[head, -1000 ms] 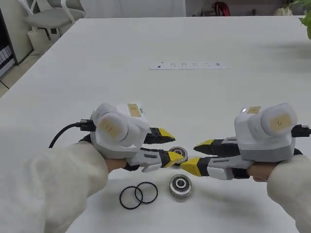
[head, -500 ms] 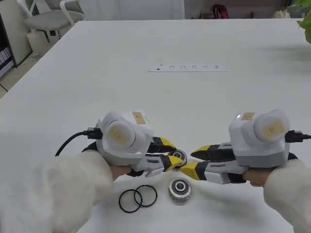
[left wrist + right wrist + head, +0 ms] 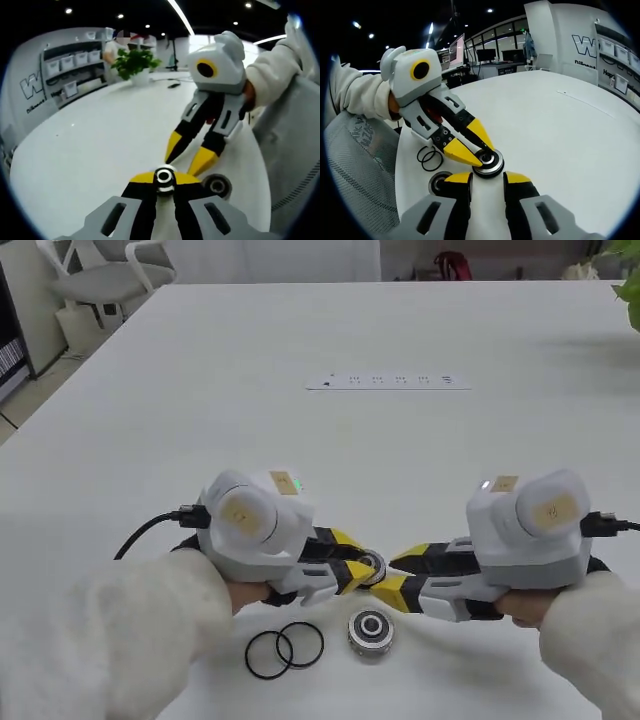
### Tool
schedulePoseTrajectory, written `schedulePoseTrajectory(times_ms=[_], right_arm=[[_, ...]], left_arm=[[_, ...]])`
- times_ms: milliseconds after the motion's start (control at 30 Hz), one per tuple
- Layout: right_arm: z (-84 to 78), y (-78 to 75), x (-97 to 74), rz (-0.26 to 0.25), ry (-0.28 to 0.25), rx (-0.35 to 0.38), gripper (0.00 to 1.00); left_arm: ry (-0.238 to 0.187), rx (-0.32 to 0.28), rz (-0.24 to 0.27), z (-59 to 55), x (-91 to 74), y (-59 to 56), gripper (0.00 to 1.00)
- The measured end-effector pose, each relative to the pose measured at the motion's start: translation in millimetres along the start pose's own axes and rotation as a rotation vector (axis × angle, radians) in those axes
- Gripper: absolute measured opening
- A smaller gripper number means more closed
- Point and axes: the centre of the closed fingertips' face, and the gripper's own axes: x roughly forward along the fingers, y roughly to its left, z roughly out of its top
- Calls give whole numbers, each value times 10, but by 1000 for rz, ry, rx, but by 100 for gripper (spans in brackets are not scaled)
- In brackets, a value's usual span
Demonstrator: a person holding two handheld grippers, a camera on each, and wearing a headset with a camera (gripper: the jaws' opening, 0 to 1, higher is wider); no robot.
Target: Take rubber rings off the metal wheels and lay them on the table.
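Clamping one wheel (image 3: 368, 565), left tool (image 3: 352, 562) holds it near the worktop's (image 3: 400, 460) front; right tool (image 3: 393, 575) sits just beside, jaws narrowly apart. Two rings (image 3: 285, 645) already lie beside second wheel (image 3: 371, 628); held wheel's ring likely remains.

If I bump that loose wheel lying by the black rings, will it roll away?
The loose wheel lies flat on the table, so a bump would probably slide it, not roll it. It looks like solid metal, likely heavy for its size and stiff. Its smooth shiny rim may be slippery between jaws.
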Motion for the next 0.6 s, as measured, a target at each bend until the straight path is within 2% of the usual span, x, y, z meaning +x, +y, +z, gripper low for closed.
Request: schedulePoseTrajectory(times_ms=[267, 367, 533, 600], right_arm=[[-35, 0, 6, 1, 10, -13, 18], [-30, 28, 7, 18, 7, -14, 15], [-44, 25, -4, 14, 27, -69, 13], [-42, 30, -2, 14, 24, -70, 11]], left_arm=[[-2, -4, -15, 0, 2, -38, 13], [-4, -14, -17, -3, 1, -43, 13], [-9, -12, -17, -5, -2, -46, 13], [-9, -13, -17, -7, -1, -43, 13]])
